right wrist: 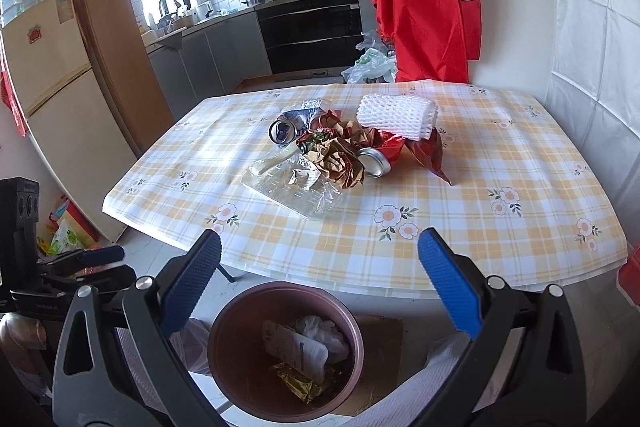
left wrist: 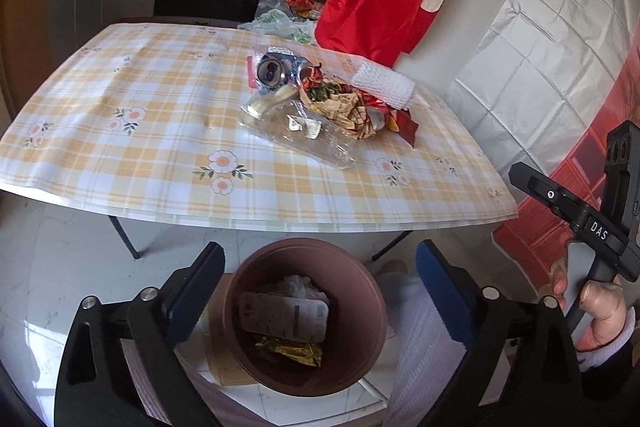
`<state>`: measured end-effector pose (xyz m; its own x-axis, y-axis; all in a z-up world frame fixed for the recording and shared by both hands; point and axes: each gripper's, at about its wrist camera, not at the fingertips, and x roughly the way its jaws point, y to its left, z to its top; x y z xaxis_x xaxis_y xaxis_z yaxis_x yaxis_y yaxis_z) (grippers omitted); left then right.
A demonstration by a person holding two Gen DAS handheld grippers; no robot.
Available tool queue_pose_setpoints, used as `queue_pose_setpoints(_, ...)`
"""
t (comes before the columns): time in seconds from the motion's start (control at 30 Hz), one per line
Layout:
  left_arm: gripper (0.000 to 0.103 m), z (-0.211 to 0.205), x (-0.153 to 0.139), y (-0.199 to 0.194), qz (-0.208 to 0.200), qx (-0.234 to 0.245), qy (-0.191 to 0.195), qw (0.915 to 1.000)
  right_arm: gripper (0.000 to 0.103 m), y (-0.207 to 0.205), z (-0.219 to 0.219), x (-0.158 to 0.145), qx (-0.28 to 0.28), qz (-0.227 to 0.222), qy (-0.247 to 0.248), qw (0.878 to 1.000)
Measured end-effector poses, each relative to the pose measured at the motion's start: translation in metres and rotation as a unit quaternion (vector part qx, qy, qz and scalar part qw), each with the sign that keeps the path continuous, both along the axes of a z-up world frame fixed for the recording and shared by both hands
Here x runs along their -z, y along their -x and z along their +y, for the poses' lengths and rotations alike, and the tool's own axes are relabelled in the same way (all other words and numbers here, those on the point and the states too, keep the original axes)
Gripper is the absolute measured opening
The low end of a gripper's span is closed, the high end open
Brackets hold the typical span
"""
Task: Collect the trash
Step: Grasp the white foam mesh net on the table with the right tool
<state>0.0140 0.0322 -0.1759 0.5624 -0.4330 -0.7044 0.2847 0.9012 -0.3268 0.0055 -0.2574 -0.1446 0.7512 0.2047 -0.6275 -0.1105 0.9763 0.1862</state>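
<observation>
While both grippers hang empty above the brown bin (left wrist: pixel 306 315) at lower centre, the left gripper (left wrist: pixel 316 291) has its jaws apart; the trash pile (left wrist: pixel 320 103) waits mid-frame on the checked tabletop (left wrist: pixel 120 131). Right view: right gripper (right wrist: pixel 320 279) jaws apart too. The clear wrapper (right wrist: pixel 296 187) may slip when pinched. Kitchen behind.

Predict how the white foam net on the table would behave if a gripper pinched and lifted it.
The white foam net looks like open mesh rolled into a tube, so it would probably squash between the jaws and weigh little. It rests on crumpled wrappers, not flat on the table, so a nudge might roll it off.
</observation>
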Motion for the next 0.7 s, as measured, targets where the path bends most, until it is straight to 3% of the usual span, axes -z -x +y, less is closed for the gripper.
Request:
queue_pose_setpoints(0.3, 0.097, 0.023, 0.011, -0.009, 0.013, -0.056, -0.041, 0.9975, 0.097, -0.002, 0.0, 0.006, 0.002, 0.009, 0.006, 1.0)
queue_pose_setpoints(0.7, 0.097, 0.032, 0.033, -0.019, 0.019, -0.069, -0.061, 0.9956, 0.097, -0.025, -0.002, 0.036, 0.003, 0.045, 0.024, 0.999)
